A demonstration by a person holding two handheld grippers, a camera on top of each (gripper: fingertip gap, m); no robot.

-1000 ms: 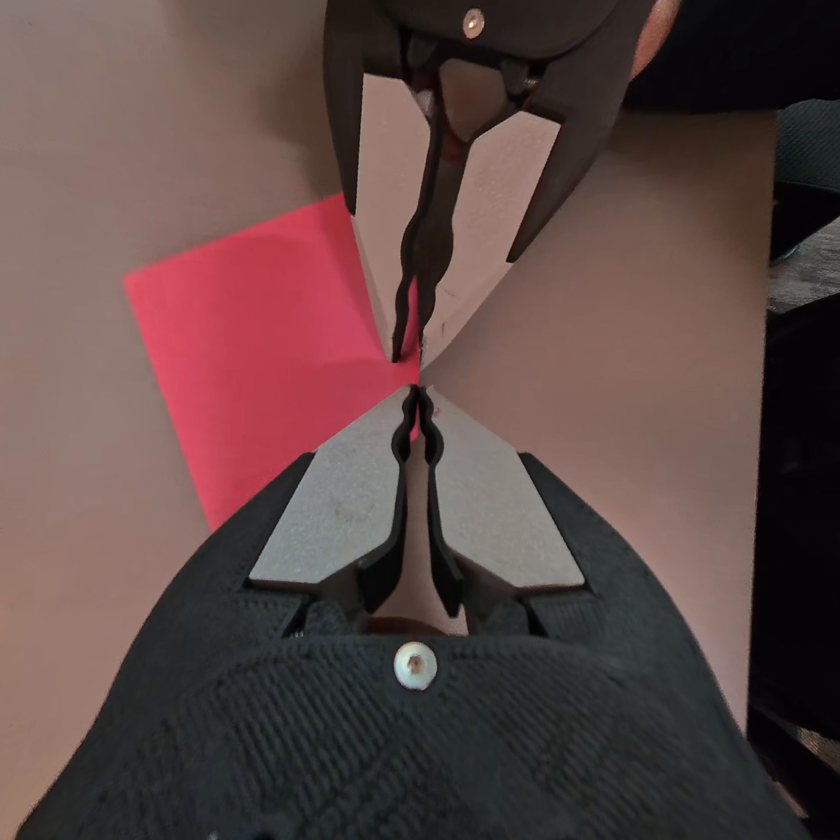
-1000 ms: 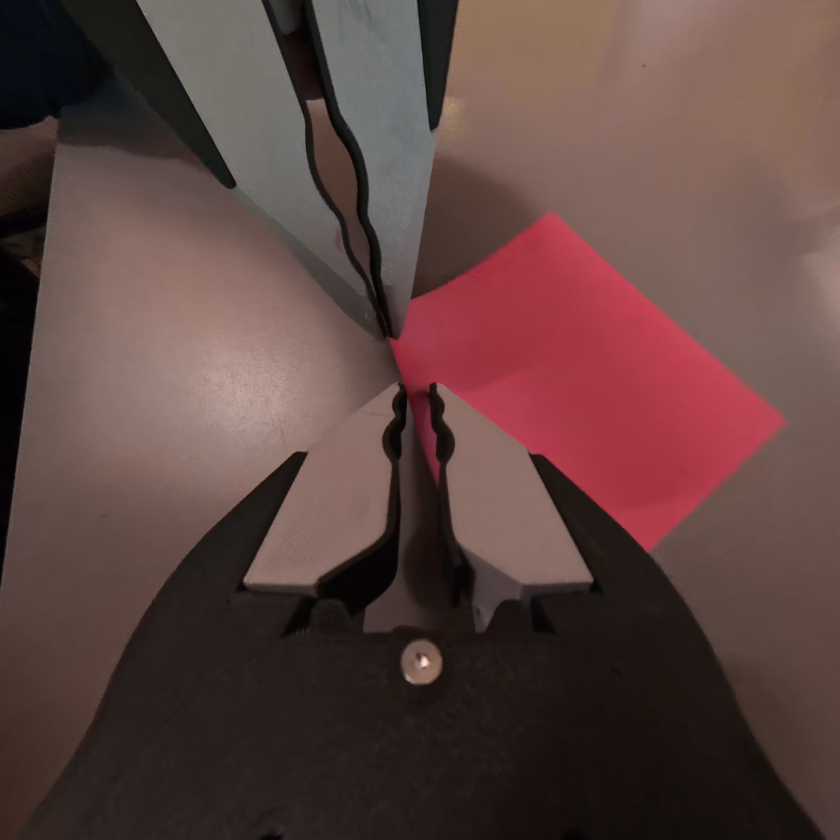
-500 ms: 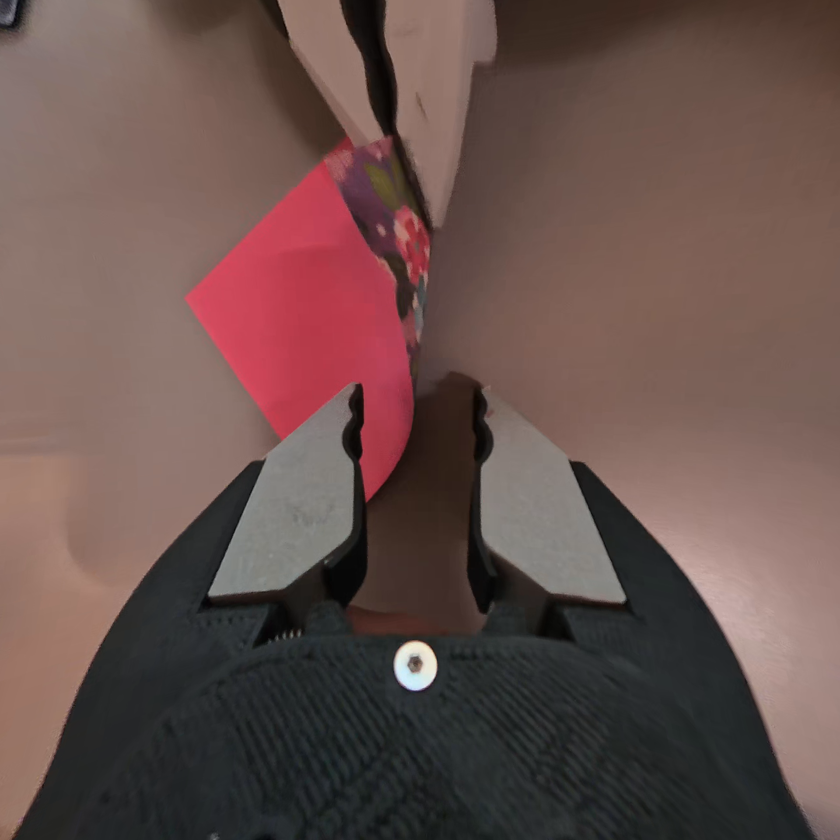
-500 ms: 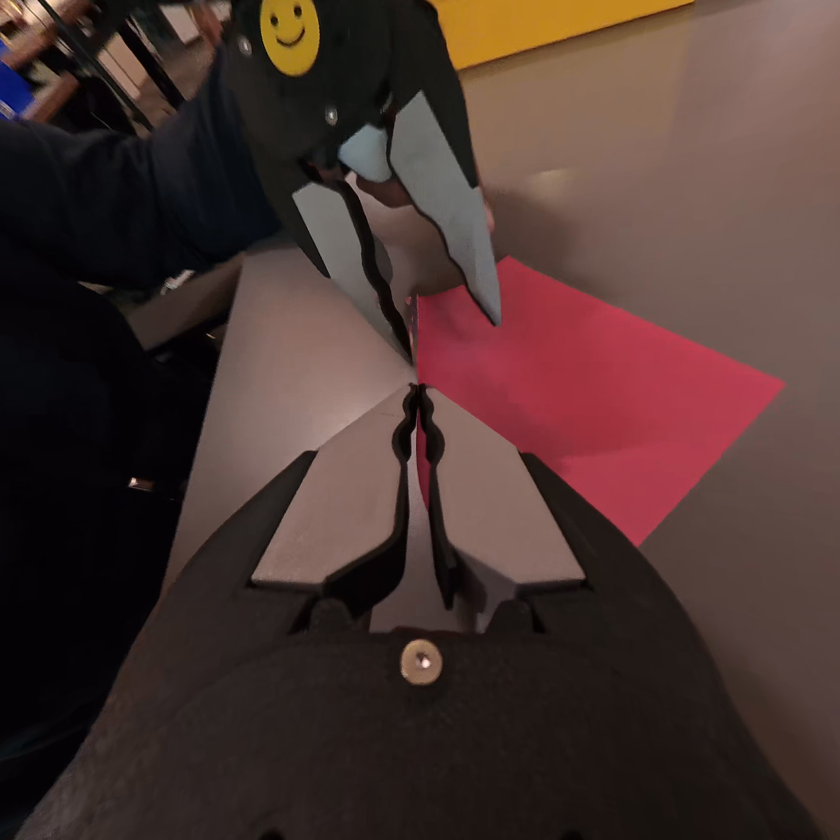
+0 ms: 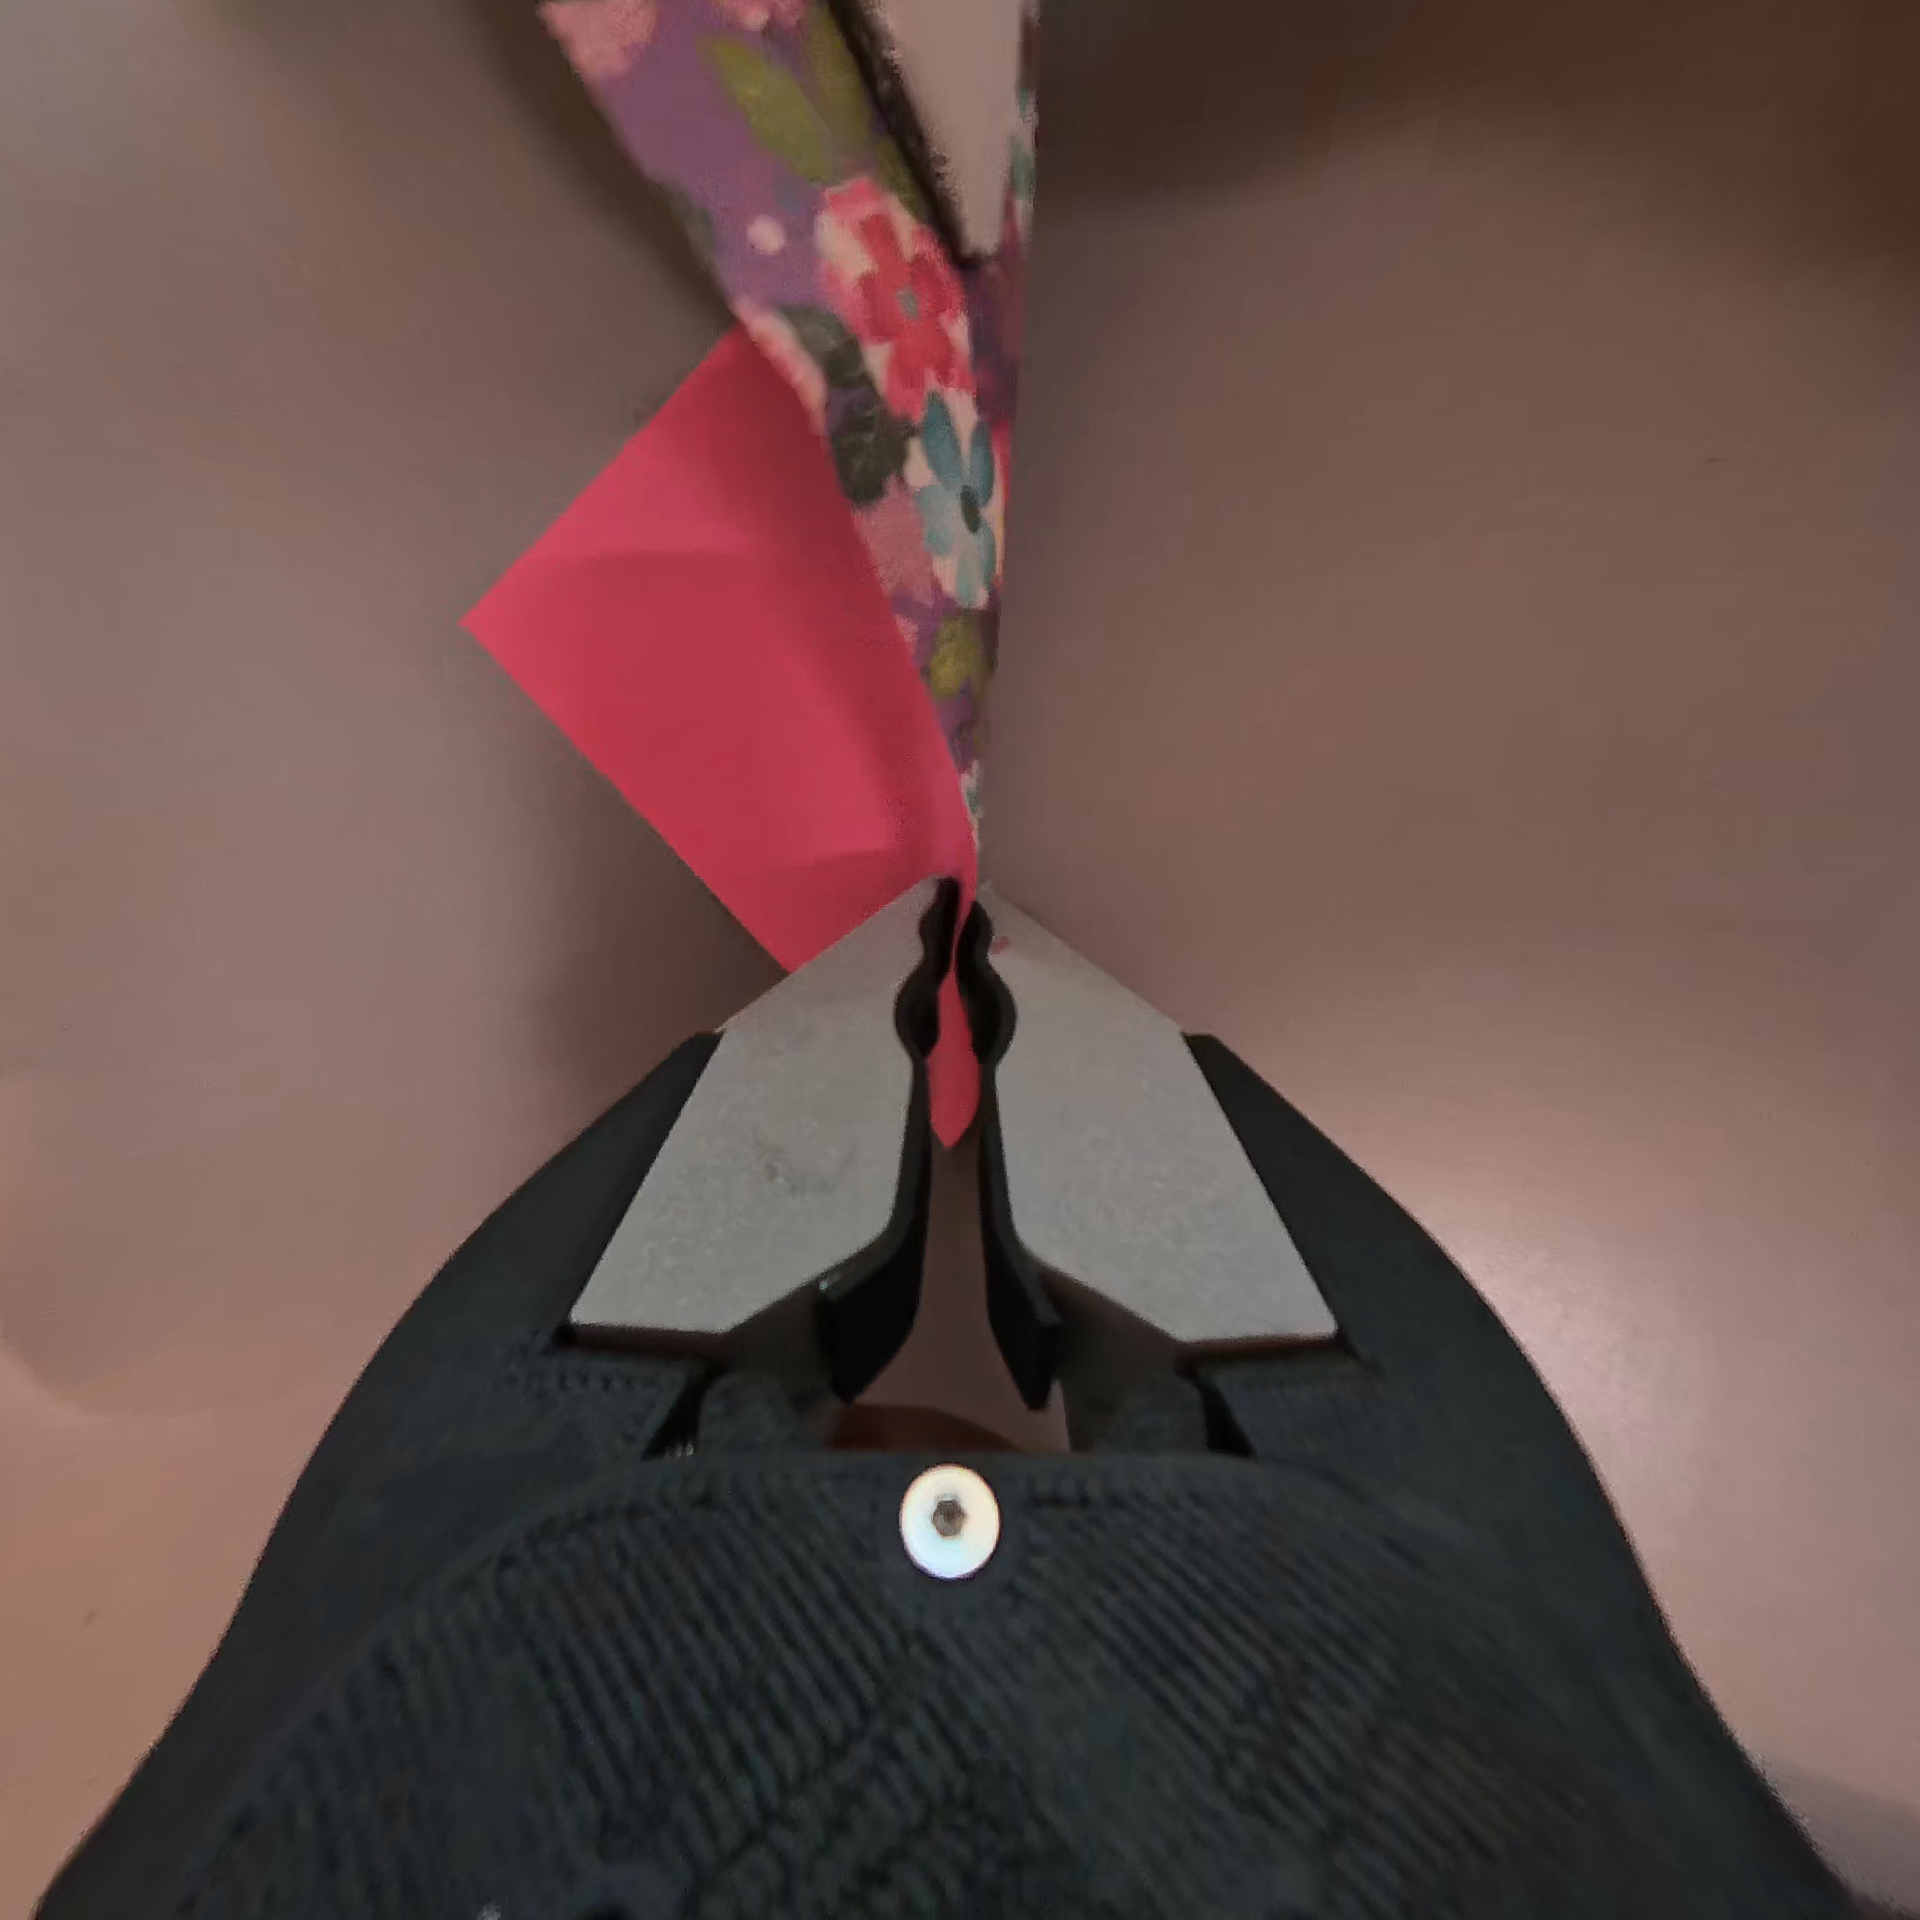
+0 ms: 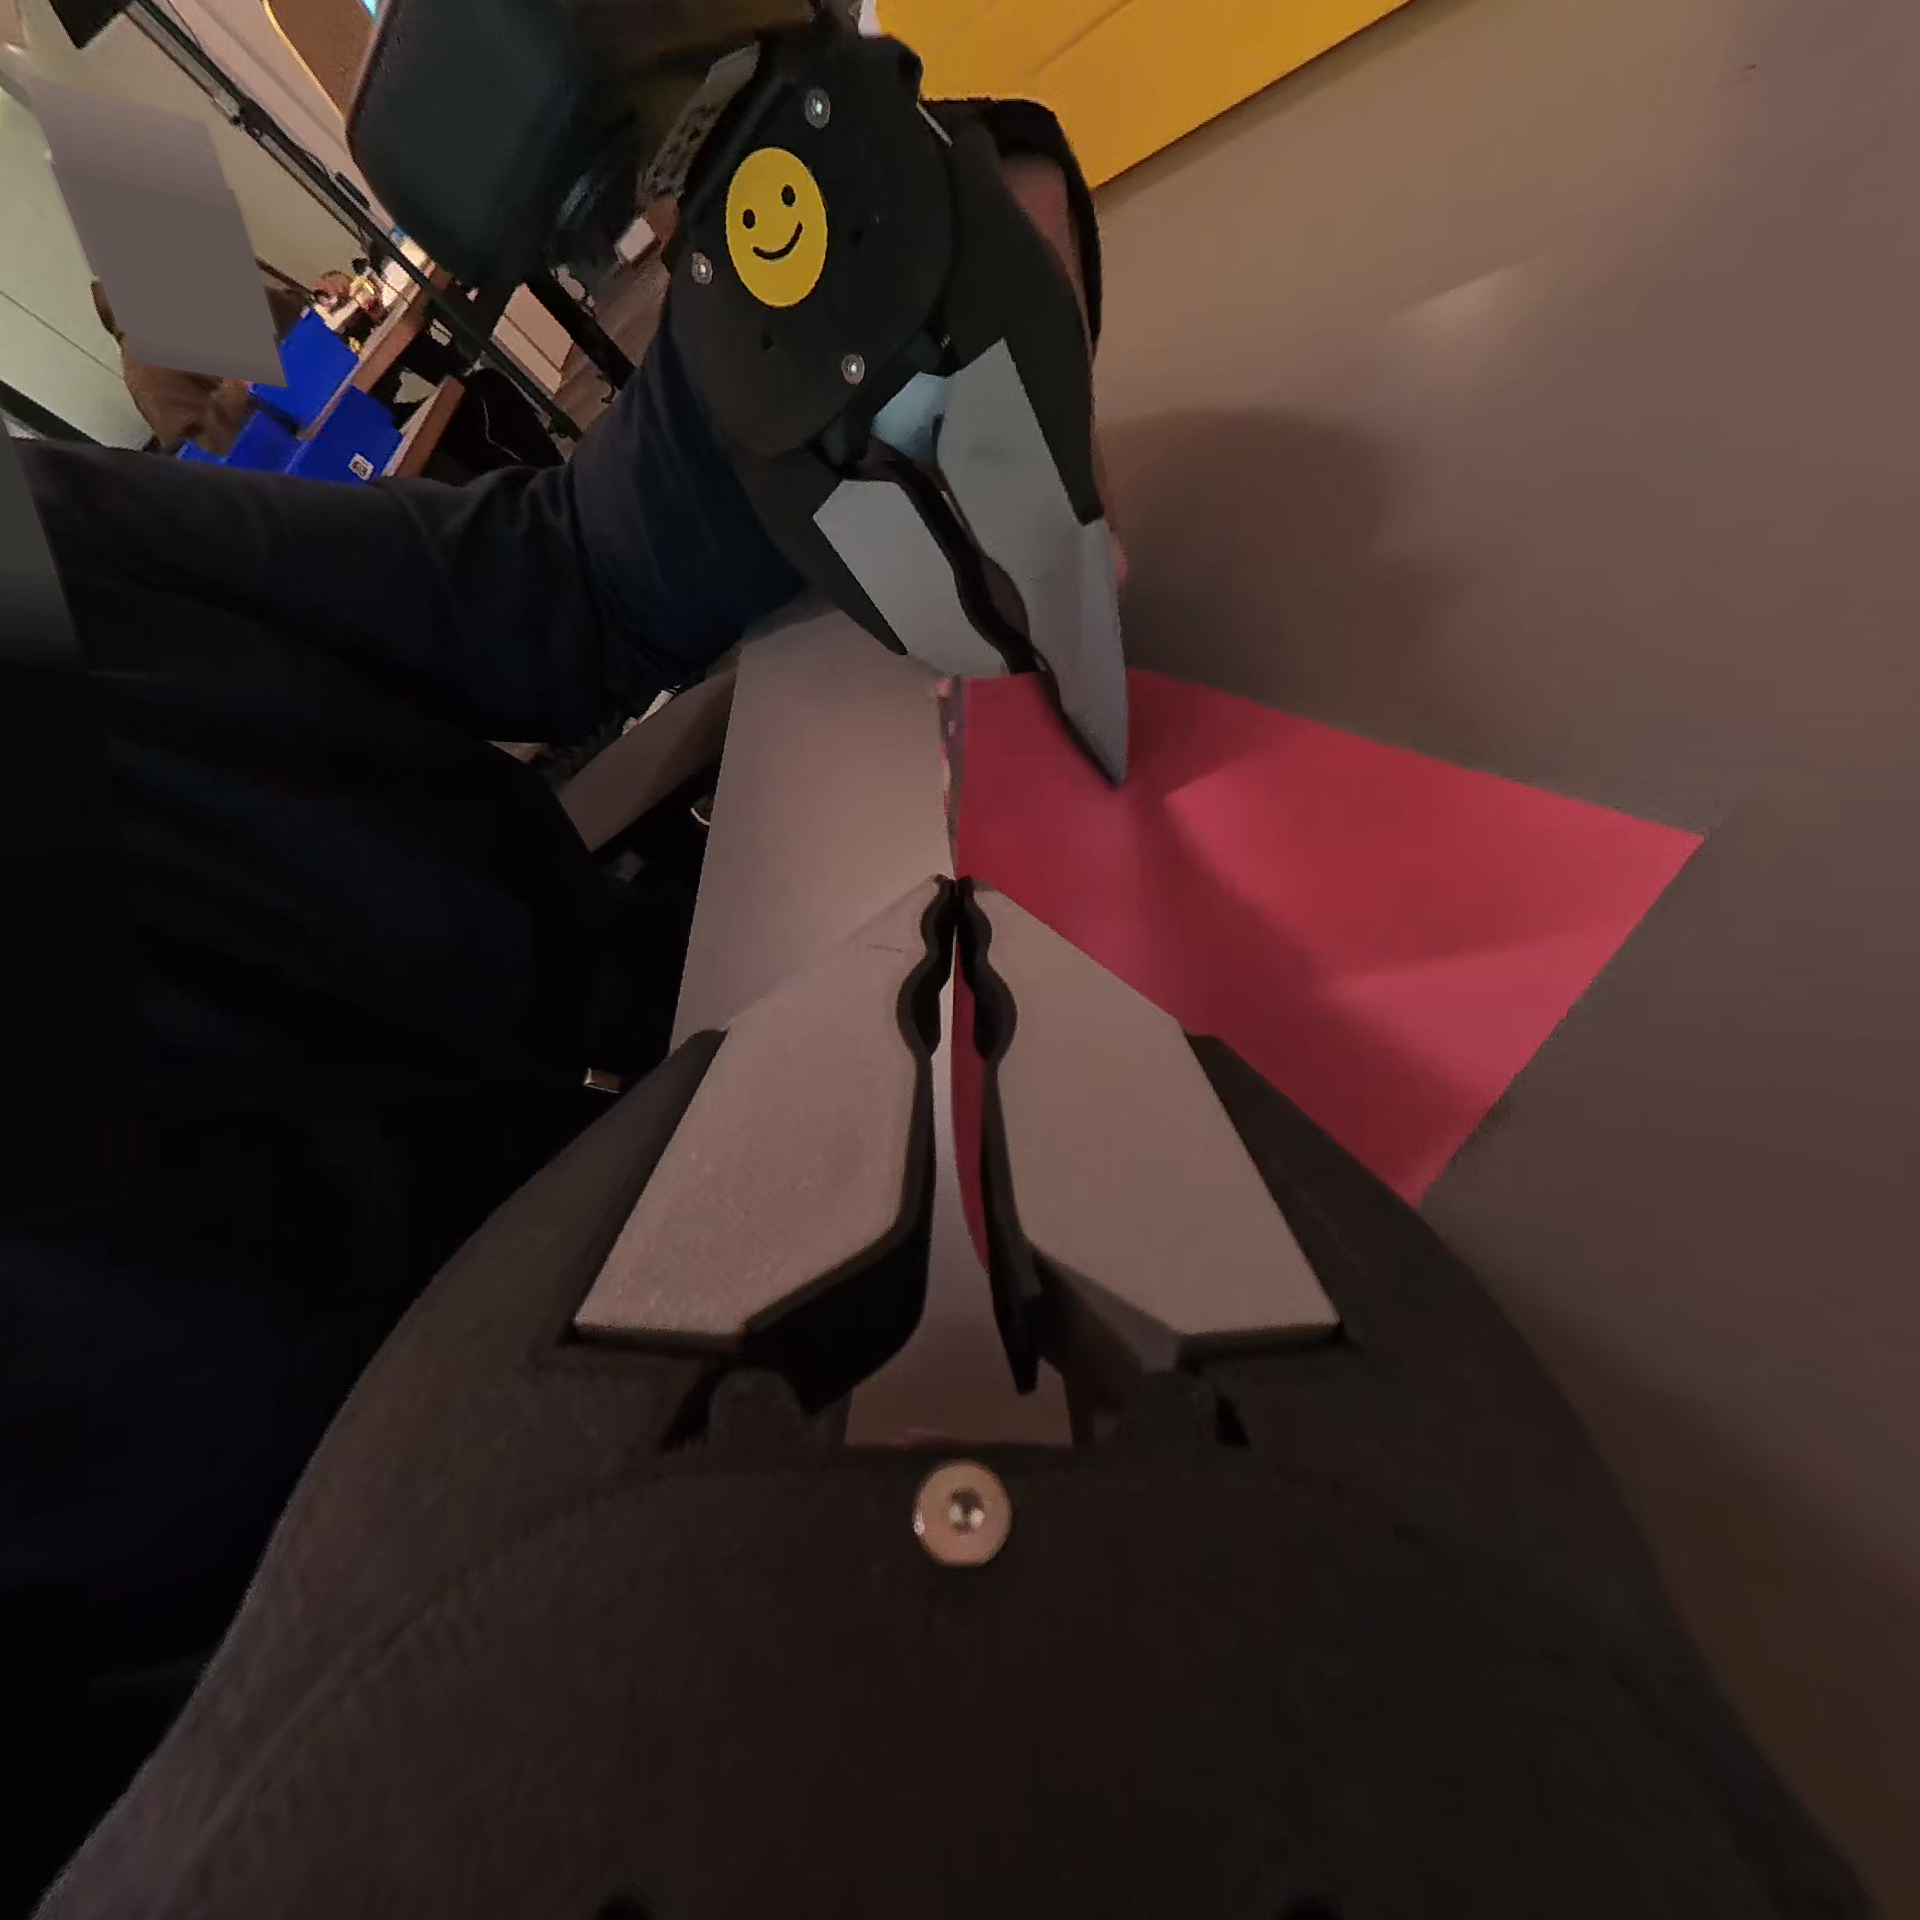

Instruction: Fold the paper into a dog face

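Note:
The paper is red on top (image 5: 727, 644) with a floral purple underside (image 5: 914, 343). One edge is lifted off the grey table (image 5: 1455, 727) and curls up, while the rest lies flat. My left gripper (image 5: 954, 904) is shut on the near end of that lifted edge. My right gripper (image 5: 971, 249) shows at the top, pinching the far end. In the right wrist view my right gripper (image 6: 954, 894) is shut on the red paper (image 6: 1299, 914). The left gripper (image 6: 1039, 696), with a yellow smiley sticker, holds the other end.
The table's left edge (image 6: 717, 831) runs just beside the lifted paper edge. A person's dark sleeve (image 6: 416, 582) reaches in from the left. Blue bins (image 6: 301, 416) and furniture stand beyond. A yellow surface (image 6: 1143, 62) lies at the far back.
Both grippers were tip to tip at one paper corner on the table. The left one opened, then shut on the paper. The edge is now lifted, the grippers are apart, and the floral underside shows.

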